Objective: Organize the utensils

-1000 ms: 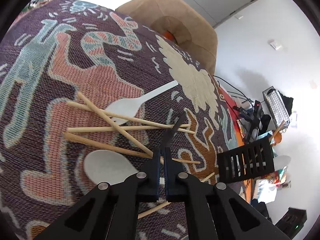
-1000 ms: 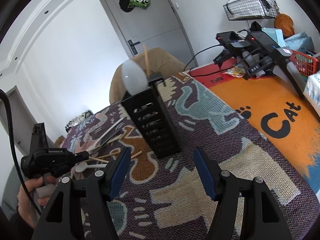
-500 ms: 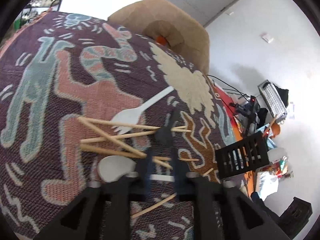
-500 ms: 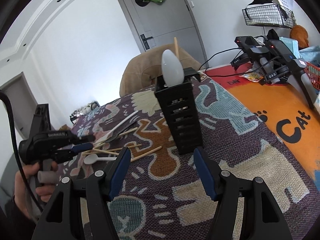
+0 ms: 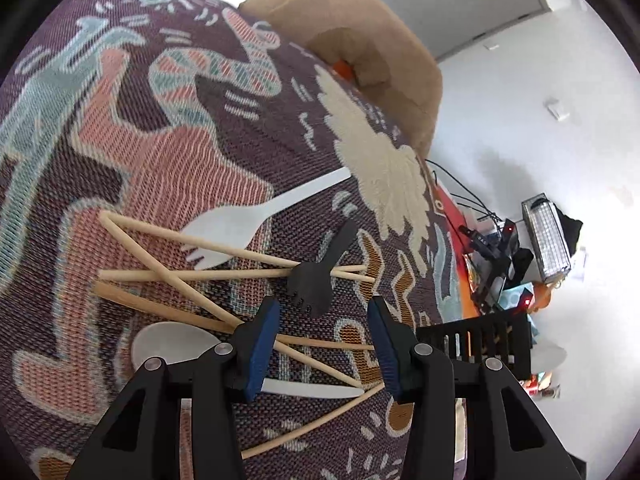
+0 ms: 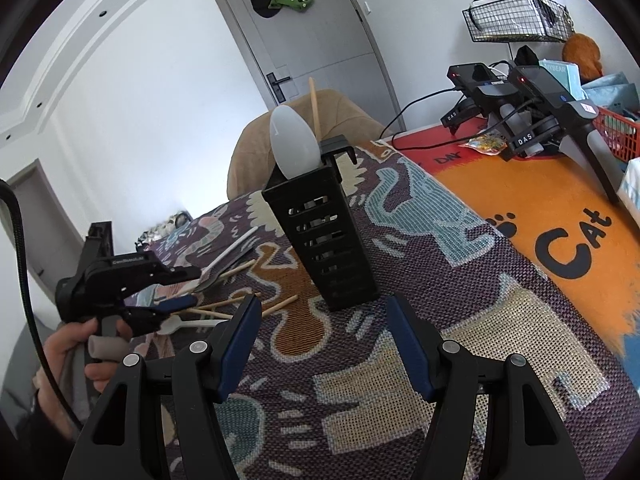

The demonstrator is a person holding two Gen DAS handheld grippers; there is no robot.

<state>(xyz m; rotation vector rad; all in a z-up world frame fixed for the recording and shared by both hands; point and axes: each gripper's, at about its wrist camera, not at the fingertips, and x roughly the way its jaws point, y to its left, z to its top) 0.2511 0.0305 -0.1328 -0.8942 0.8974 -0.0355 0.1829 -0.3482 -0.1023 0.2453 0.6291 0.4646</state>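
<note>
In the left wrist view my left gripper (image 5: 324, 340) is open and empty just above a pile of utensils on the patterned cloth: a black fork (image 5: 316, 276) lies across several wooden chopsticks (image 5: 192, 276), beside a white fork (image 5: 240, 220) and a white spoon (image 5: 172, 344). The black slotted utensil holder (image 5: 480, 340) is at the right. In the right wrist view my right gripper (image 6: 324, 336) is open and empty in front of the holder (image 6: 324, 244), which holds a white spoon (image 6: 292, 144) and a chopstick (image 6: 315, 104). The left gripper (image 6: 176, 288) shows at the left.
A tan chair (image 6: 304, 128) stands behind the table. An orange cat mat (image 6: 560, 220) with black camera devices (image 6: 520, 100) and a red basket (image 6: 616, 132) lies to the right. A wire basket (image 6: 516, 16) hangs on the wall.
My left gripper was shut on the black fork; it has opened, and the fork now lies on the chopsticks. The right gripper has moved closer to the holder.
</note>
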